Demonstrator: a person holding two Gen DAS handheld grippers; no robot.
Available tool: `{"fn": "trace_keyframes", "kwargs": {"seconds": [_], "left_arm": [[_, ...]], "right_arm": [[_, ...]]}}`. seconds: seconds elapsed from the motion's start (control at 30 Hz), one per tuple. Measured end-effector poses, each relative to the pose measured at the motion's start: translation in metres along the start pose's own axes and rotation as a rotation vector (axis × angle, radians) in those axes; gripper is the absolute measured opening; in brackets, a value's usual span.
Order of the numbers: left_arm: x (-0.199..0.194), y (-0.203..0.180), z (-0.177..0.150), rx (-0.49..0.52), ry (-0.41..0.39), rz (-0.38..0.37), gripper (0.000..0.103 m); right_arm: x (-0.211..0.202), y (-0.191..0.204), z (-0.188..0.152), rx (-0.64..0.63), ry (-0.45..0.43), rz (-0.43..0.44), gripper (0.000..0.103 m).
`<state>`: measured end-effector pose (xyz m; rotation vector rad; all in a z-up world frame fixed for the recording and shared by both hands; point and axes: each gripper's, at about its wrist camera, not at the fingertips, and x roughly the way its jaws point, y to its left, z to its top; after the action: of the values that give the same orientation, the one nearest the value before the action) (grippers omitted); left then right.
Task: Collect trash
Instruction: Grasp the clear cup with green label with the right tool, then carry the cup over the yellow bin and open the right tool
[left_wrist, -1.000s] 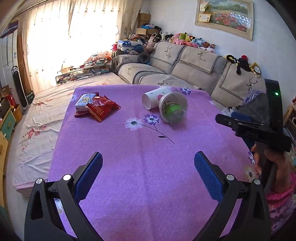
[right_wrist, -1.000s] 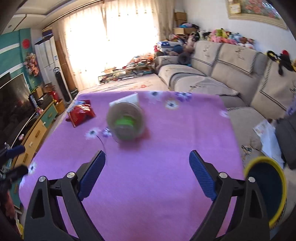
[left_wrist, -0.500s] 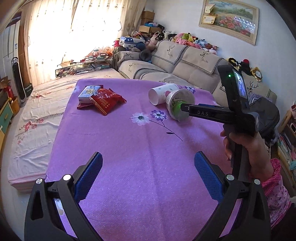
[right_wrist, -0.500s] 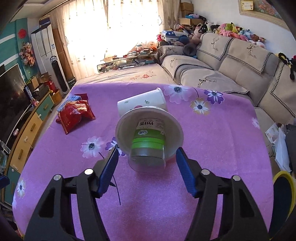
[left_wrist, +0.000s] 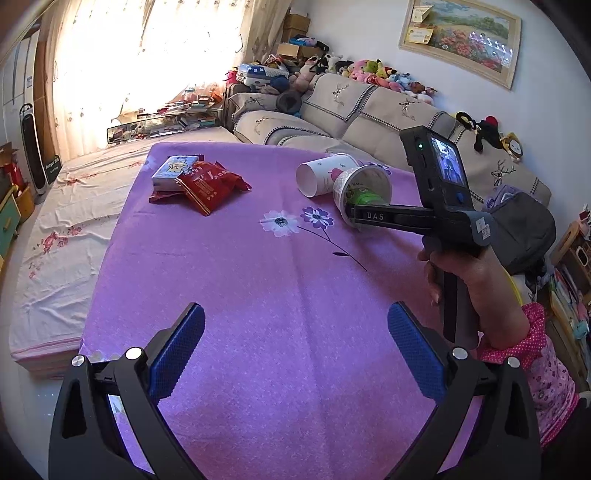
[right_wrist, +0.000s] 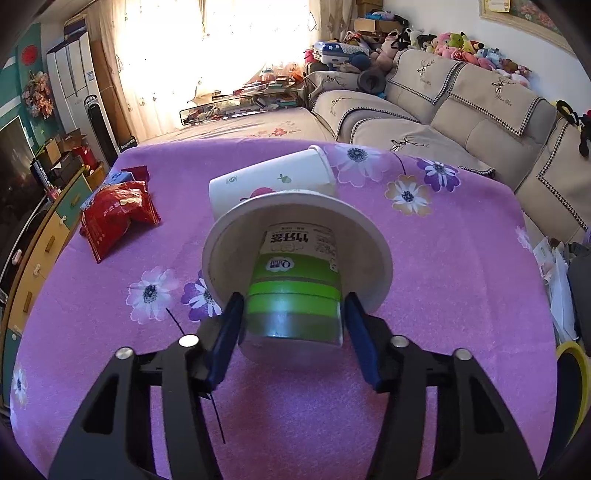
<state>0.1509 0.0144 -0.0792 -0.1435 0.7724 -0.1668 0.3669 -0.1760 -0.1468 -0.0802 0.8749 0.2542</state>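
My left tool (left_wrist: 295, 354) hangs low over the counter (left_wrist: 280, 295), tilted downward, its blue pads (left_wrist: 176, 354) spread wide with nothing between them. My right hand (left_wrist: 476, 291) grips the handle of the right tool (right_wrist: 293, 332) in a fist, a pink dotted sleeve (left_wrist: 524, 339) at the wrist. That tool reaches forward and slants down toward the counter. Its jaws have just been closing, and the base of the green-banded noodle cup (right_wrist: 295, 280) sits between them. The left pad (right_wrist: 227, 332) lies against the cup's side; whether the right pad presses on it I cannot tell.
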Motion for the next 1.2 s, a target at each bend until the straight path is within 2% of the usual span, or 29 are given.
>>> {"fn": "trace_keyframes", "kwargs": {"seconds": [0.3, 0.5, 0.6, 0.77, 0.9, 1.0, 1.2], "left_arm": [[0.003, -0.007, -0.003, 0.015, 0.005, -0.006, 0.098], [0.008, -0.016, -0.005, 0.037, 0.018, -0.021, 0.098], [0.010, -0.022, -0.006, 0.050, 0.027, -0.027, 0.098], [0.012, -0.033, -0.007, 0.072, 0.033, -0.030, 0.098], [0.014, -0.045, -0.009, 0.091, 0.041, -0.028, 0.098], [0.018, -0.053, -0.009, 0.105, 0.055, -0.029, 0.098], [0.025, -0.071, -0.009, 0.141, 0.079, -0.023, 0.098]], "right_arm": [[-0.055, 0.002, -0.026, -0.018, -0.031, 0.080, 0.048], [-0.105, -0.035, -0.065, 0.068, -0.067, 0.108, 0.048], [-0.133, -0.082, -0.088, 0.171, -0.094, 0.049, 0.048], [-0.163, -0.183, -0.129, 0.359, -0.099, -0.164, 0.048], [-0.161, -0.260, -0.159, 0.464, -0.017, -0.338, 0.048], [-0.149, -0.297, -0.174, 0.508, 0.036, -0.380, 0.048], [-0.120, -0.330, -0.184, 0.541, 0.079, -0.393, 0.049]]}}
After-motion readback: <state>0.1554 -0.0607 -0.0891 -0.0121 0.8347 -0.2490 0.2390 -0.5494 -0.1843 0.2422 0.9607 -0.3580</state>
